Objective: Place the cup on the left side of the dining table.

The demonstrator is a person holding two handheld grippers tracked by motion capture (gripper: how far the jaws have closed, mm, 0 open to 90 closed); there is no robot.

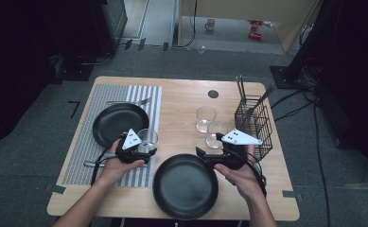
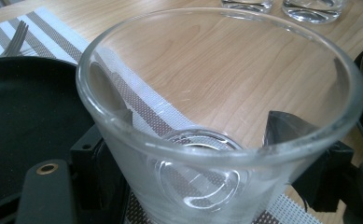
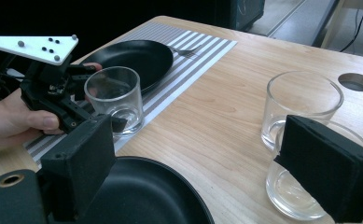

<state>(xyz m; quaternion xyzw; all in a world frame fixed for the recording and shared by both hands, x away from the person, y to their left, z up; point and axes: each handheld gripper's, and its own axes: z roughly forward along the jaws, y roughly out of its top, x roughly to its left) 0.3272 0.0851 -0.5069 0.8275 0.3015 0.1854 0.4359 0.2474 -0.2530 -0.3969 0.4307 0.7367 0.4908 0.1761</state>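
Glass tumbler [image 2: 216, 135] (nothing inside) clamped in left gripper [image 1: 144, 150].

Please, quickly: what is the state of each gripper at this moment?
Left gripper: closed on the glass at the striped placemat.
Right gripper: open, holding nothing, above the near black plate.

Two grippers at a set bench, seen from above

The left gripper [image 1: 141, 152] holds a small glass [image 1: 147, 138] on the striped mat [image 1: 146, 97], at four o'clock of the far black plate [image 1: 118, 124]. The right gripper [image 1: 205, 155] hovers at one o'clock of the near plate [image 1: 185, 187], with two empty glasses [image 1: 205, 118] and a wire basket [image 1: 255, 125] beyond.
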